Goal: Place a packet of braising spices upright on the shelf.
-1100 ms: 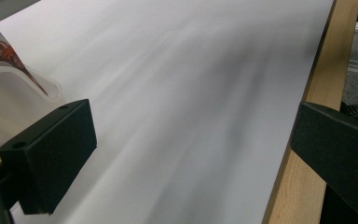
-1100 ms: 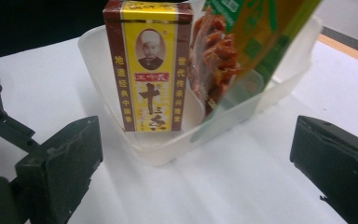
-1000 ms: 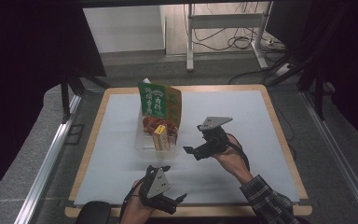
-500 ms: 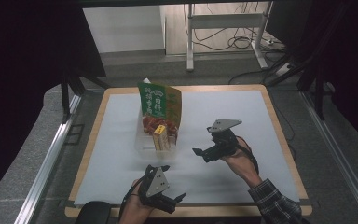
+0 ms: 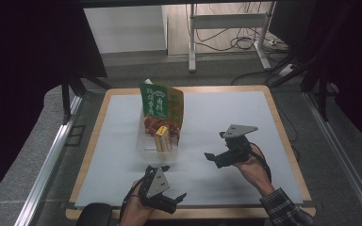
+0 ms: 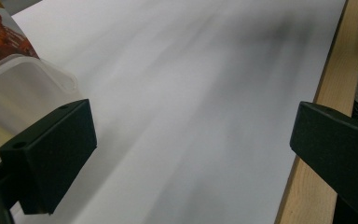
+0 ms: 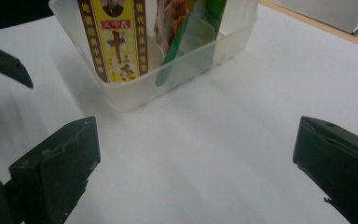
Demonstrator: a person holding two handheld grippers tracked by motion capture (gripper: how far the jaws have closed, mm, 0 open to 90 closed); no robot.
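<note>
The right hand-held gripper (image 5: pixel 210 157) is hovering with jaws spread, empty, pointing at the tub (image 7: pixel 168 88) of packets just ahead of it. The left hand-held gripper (image 5: pixel 169 186) is also gaping empty over the surface (image 5: pixel 217 113), the tub sitting ahead to its left.

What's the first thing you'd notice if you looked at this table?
The tall green packet jumps out: it stands up in a clear plastic tub near the middle of the white table, with a yellow box beside it in the tub. Nearer the person, the left gripper and right gripper are both open and hold nothing.
</note>
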